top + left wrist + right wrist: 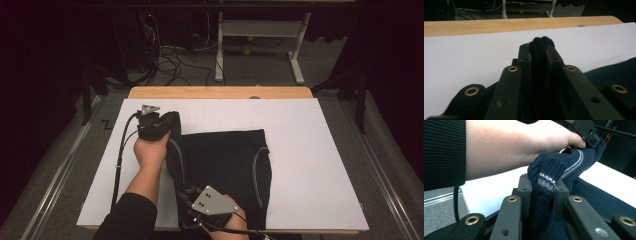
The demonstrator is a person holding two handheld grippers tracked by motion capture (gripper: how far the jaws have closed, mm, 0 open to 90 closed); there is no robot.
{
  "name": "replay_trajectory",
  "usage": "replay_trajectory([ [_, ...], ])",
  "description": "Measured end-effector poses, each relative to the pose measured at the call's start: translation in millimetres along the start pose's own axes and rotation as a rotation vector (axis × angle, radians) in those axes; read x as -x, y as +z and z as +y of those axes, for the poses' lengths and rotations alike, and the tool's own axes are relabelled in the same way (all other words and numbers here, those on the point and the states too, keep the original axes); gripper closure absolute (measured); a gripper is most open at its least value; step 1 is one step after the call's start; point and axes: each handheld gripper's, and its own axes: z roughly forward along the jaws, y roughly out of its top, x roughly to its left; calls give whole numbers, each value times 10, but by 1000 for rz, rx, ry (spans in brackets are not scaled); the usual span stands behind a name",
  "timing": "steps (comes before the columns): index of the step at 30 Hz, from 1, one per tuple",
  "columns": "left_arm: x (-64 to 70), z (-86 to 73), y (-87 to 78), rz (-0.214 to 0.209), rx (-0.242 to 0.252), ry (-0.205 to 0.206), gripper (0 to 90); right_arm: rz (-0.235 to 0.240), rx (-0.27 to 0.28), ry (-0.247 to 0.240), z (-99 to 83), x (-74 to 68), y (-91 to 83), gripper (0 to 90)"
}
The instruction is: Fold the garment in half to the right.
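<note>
Since both tongs pinch the same dark knit garment (225, 165), it's best read as one soft, floppy load. Going L to R: the left gripper (152, 121) sits toward the far-left part of the white board (320, 150), jaws pressed together on a bunched fold of the knit; in the left gripper view that wad (540, 47) pokes up past the jaw tips. The garment lies across the board's middle, its left side lifted w/ the seam stripe showing, the rest flat & reaching the near edge. The right gripper (187, 192) works by the near edge, jaws clamped on a thick ribbed fold (544, 182) w/ a pale stitched band. Judgement: light, limp, no stiffness, so it'll sag & drape btw the two holds; knit is grippy, not slippery, not fragile, but stretches if pulled hard. Best hold looks like the doubled edges or seams, w/ several layers in the jaws, holds well apart along one side so the cloth hangs even, no single-layer nips.
</note>
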Motion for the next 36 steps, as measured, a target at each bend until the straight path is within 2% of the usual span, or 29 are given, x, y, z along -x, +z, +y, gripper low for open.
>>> replay_trajectory([
  [7,157,37,80,-3,-6,15,747,-35,5,14,-58,102,-121,747],
  [15,360,87,164,-20,18,33,747,-72,10,25,-139,211,-260,747],
  [23,508,56,258,-28,31,38,748,-100,-2,25,-218,290,-361,747],
  [29,591,51,328,-50,28,37,748,-116,-9,31,-285,332,-420,746],
  [36,759,62,446,-74,17,63,748,-130,-22,39,-364,403,-506,746],
])
